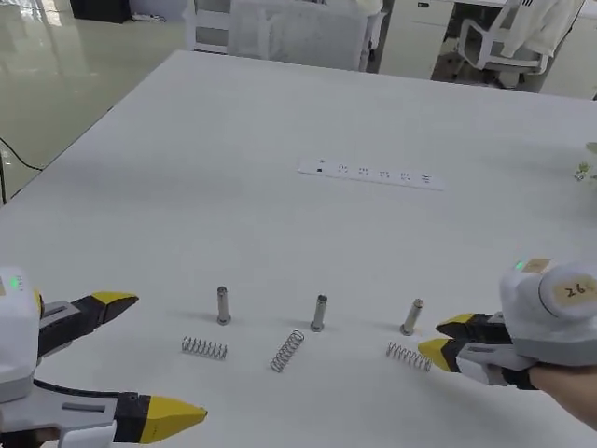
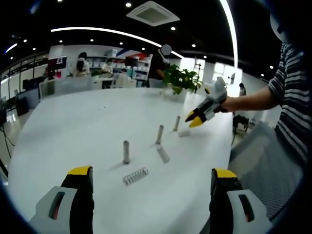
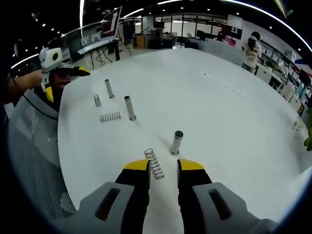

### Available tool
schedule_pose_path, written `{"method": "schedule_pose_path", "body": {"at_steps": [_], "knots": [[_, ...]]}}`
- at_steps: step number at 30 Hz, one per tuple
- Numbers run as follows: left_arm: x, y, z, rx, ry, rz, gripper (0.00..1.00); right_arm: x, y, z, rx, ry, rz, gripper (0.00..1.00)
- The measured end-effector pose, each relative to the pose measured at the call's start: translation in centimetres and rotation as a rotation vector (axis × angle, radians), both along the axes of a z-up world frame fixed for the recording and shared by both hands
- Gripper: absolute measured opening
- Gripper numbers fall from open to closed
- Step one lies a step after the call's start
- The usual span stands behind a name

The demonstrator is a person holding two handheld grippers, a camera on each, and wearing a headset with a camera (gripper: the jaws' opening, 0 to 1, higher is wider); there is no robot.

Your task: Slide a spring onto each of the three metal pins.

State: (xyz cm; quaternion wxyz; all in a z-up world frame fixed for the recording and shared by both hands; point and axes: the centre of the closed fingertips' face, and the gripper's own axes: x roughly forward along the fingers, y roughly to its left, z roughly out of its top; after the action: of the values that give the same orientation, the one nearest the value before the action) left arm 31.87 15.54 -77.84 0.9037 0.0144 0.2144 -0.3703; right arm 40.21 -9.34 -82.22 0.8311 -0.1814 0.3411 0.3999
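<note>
Three short metal pins stand upright in a row on the white table: left pin (image 1: pixel 223 305), middle pin (image 1: pixel 319 313), right pin (image 1: pixel 411 317). A loose spring lies in front of each: left spring (image 1: pixel 204 348), middle spring (image 1: pixel 287 350), right spring (image 1: pixel 409 356). My right gripper (image 1: pixel 440 339) is low at the right spring, jaws a little apart. In the right gripper view the near end of that spring (image 3: pixel 154 163) lies between the yellow tips of the right gripper (image 3: pixel 164 166), beside the nearest pin (image 3: pixel 176 142). My left gripper (image 1: pixel 154 359) hangs wide open at the near left, empty, short of the left spring (image 2: pixel 135 176).
A white power strip (image 1: pixel 370 174) lies further back on the table (image 1: pixel 233 187). Office chairs (image 1: pixel 504 42) stand beyond the far edge. A potted plant (image 2: pixel 181 78) sits at the table's right end. The near table edge runs just below the grippers.
</note>
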Motion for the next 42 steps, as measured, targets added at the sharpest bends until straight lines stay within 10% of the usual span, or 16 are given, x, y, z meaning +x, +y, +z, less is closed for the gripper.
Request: {"method": "schedule_pose_path", "body": {"at_steps": [42], "knots": [[-0.7,-0.4,0.3,0.011,0.008,-0.028,0.97,-1.2,0.8,-3.9,-0.212,-0.003,0.237,0.08]]}}
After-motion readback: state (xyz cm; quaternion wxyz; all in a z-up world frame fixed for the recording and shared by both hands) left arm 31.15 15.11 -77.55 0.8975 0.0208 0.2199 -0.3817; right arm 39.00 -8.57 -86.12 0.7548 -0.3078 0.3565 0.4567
